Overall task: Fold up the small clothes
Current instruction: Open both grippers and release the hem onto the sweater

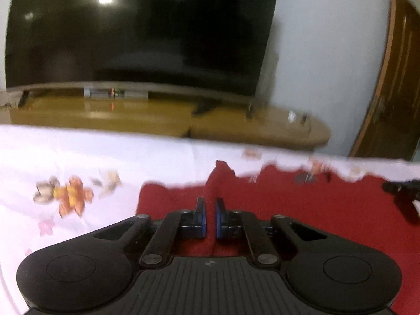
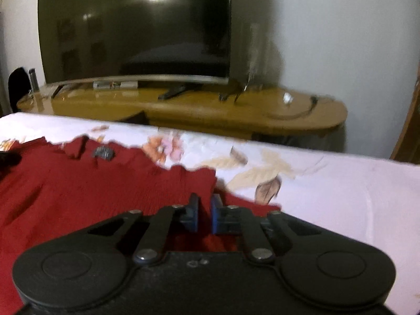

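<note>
Across the left wrist view, one red garment (image 1: 302,204) lies on one floral bedsheet (image 1: 78,157); the left gripper (image 1: 210,216) has its jaws pinching a raised fold of it. On the right wrist view, the right gripper (image 2: 204,214) pinches the same garment (image 2: 78,189) at its edge; one television (image 2: 136,26) stands on one wooden tabletop (image 2: 210,107) behind.

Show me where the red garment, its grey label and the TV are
red garment (image 2: 78,197), right wrist view, on its broad flat body.
grey label (image 2: 103,152), right wrist view, on the tag's middle.
TV (image 1: 141,31), left wrist view, on the dark screen.
</note>
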{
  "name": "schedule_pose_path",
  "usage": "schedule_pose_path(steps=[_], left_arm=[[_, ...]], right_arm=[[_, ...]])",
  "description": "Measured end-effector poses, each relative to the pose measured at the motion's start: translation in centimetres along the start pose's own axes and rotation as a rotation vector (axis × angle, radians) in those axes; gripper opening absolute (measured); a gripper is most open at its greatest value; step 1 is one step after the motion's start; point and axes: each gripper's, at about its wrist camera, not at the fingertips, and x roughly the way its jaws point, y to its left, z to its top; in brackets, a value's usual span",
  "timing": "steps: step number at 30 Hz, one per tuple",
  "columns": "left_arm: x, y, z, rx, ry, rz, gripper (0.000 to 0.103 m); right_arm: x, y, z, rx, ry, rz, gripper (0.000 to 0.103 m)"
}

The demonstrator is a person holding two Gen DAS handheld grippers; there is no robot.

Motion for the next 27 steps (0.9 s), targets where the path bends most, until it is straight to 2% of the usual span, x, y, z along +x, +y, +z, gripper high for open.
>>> schedule_pose_path(steps=[2, 4, 7, 9, 11, 12, 15, 16, 17, 19, 21, 22, 23, 25, 27], left_arm=[[-0.9, 0.1, 0.2, -0.009, -0.067, -0.014, 0.006], [-0.7, 0.2, 0.5, -0.019, -0.089, -0.007, 0.006], [1.1, 0.3, 0.5, -0.024, -0.034, 0.045, 0.006], [3.4, 0.4, -0.1, -0.027, 0.078, 0.076, 0.006], [4.0, 0.5, 0.0, -0.033, 0.090, 0.096, 0.006], [4.1, 0.3, -0.1, -0.025, 0.098, 0.099, 0.007], [4.1, 0.6, 0.0, -0.039, 0.105, 0.086, 0.010], [3.8, 1.2, 0.1, -0.069, 0.103, 0.072, 0.017], [3.4, 1.6, 0.1, -0.095, 0.099, 0.070, 0.025], [1.6, 1.8, 0.3, -0.123, 0.053, 0.106, 0.068], [-1.2, 0.8, 0.1, -0.102, -0.029, 0.207, 0.089], [-2.6, -0.1, -0.1, -0.094, -0.045, 0.252, 0.089], [-3.5, -1.0, -0.4, -0.098, -0.035, 0.262, 0.089], [-4.7, -3.6, -1.2, -0.088, -0.033, 0.201, 0.089], [-5.0, -7.2, -1.9, -0.027, -0.028, 0.180, 0.089]], right_arm=[[-0.9, 0.0, 0.4, -0.001, -0.059, -0.009, 0.008], [-1.6, -0.1, 0.8, 0.000, -0.100, -0.015, 0.008], [-1.2, -0.3, 1.3, 0.011, -0.124, -0.050, 0.008], [0.5, -0.8, 1.1, 0.038, -0.072, -0.083, 0.008], [2.8, -1.5, 0.2, 0.054, 0.032, -0.113, 0.008], [3.4, -1.7, -0.3, 0.054, 0.053, -0.112, 0.008], [3.4, -1.9, -0.3, 0.059, 0.036, -0.106, 0.012], [3.3, -2.0, -0.2, 0.065, 0.039, -0.101, 0.016], [3.0, -2.2, -0.1, 0.078, 0.035, -0.103, 0.027], [1.3, -2.2, 0.0, 0.094, -0.019, -0.122, 0.036], [-1.1, -1.8, -0.2, 0.075, -0.067, -0.103, 0.037], [-2.2, -1.2, -0.3, 0.049, -0.081, -0.089, 0.041], [-3.3, -0.4, -0.6, 0.024, -0.091, -0.060, 0.043], [-4.2, 1.4, -0.8, 0.003, -0.068, 0.004, 0.041], [-4.5, 3.7, -1.0, -0.012, -0.038, 0.057, 0.039]])
